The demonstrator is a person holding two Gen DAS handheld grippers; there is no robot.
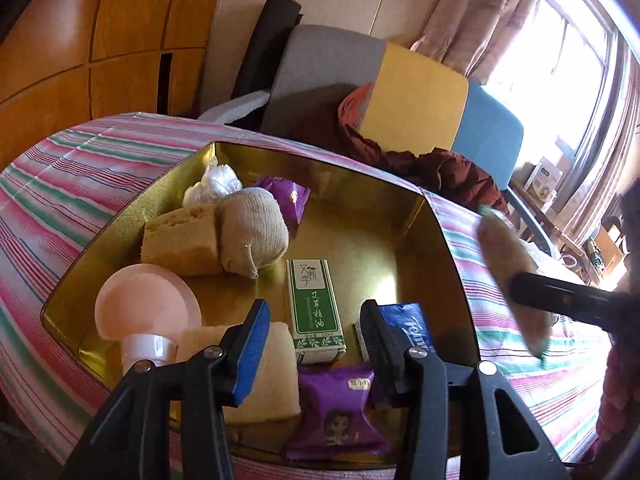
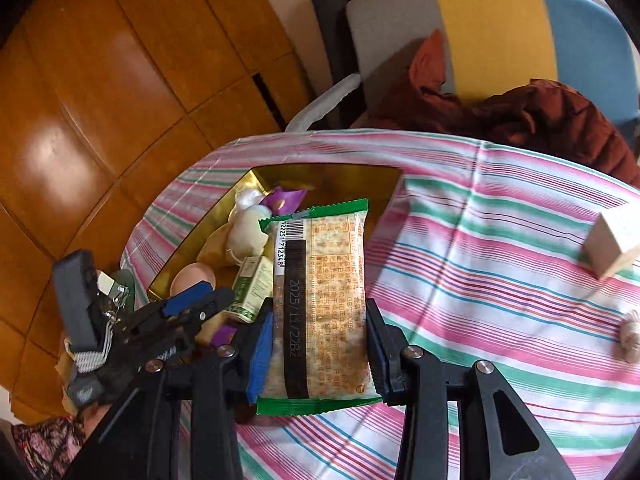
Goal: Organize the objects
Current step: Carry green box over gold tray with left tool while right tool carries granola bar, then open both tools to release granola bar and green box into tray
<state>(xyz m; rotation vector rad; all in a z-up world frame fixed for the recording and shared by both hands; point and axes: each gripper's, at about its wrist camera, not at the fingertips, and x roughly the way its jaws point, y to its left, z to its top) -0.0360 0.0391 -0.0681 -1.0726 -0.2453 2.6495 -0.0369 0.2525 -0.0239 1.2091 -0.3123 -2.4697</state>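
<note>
You are working over a striped cloth (image 2: 500, 248) with a gold tray (image 1: 400, 216) lying on it, already holding a sponge (image 1: 180, 240), a green box (image 1: 316, 312), a pink cup (image 1: 144, 308) and purple sachets. Your right gripper (image 2: 320, 344) is grasping the snack pack (image 2: 320, 280) across its width, so its long axis is running straight ahead from the fingers toward the tray's near right side. The pack is hanging above the cloth, just short of the tray's rim, not yet inside. Your left gripper (image 1: 316, 328) is hovering over the tray with fingers spread and nothing between them. The right hand is plainly the nearer one, and the bare gold floor right of the green box looks like the spot to aim for. A wood block (image 2: 612, 244) is sitting well apart on the cloth.
</note>
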